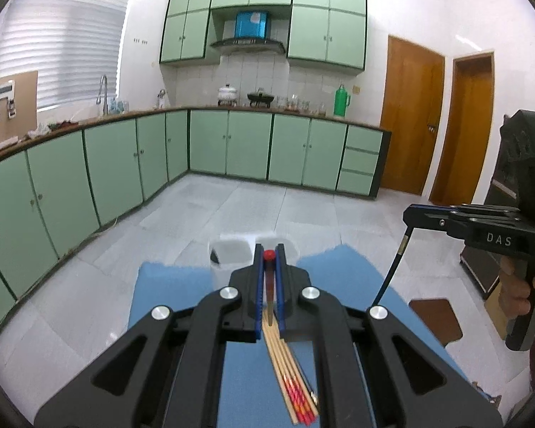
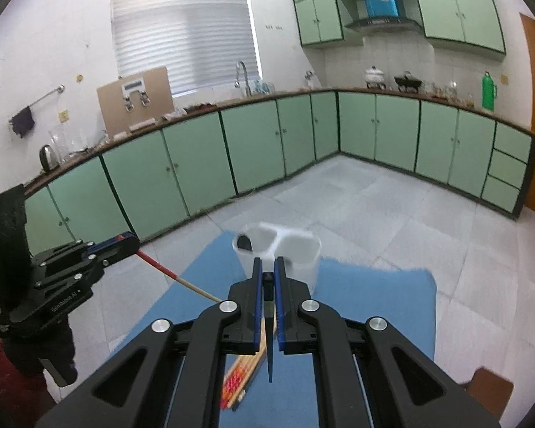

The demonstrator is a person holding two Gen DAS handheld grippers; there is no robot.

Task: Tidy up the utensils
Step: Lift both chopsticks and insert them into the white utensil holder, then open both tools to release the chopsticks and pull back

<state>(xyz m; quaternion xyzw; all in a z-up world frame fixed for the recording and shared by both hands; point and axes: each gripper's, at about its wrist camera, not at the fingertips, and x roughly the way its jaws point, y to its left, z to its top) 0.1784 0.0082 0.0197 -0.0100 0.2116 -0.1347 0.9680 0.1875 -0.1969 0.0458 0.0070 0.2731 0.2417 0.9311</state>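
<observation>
My left gripper [image 1: 269, 249] is shut on a wooden chopstick with a red top [image 1: 269, 278], held above the blue mat [image 1: 167, 296]. Under it, a bundle of several matching chopsticks [image 1: 292, 385] lies on the mat. My right gripper [image 2: 267, 262] is shut on a thin black chopstick [image 2: 269, 349] whose point hangs down. A white compartmented utensil holder [image 2: 303, 260] stands at the mat's far edge, ahead of both grippers, with a dark item in its left compartment. Each gripper shows in the other's view: the right gripper [image 1: 408, 214] and the left gripper [image 2: 132, 240].
The blue mat [image 2: 374, 303] covers a small table with tiled floor [image 1: 232, 207] beyond it. A brown stool [image 1: 435, 321] stands to the right of the table. Green base cabinets [image 1: 125, 164] line the far walls. A person's hand [image 1: 517, 285] grips the right tool's handle.
</observation>
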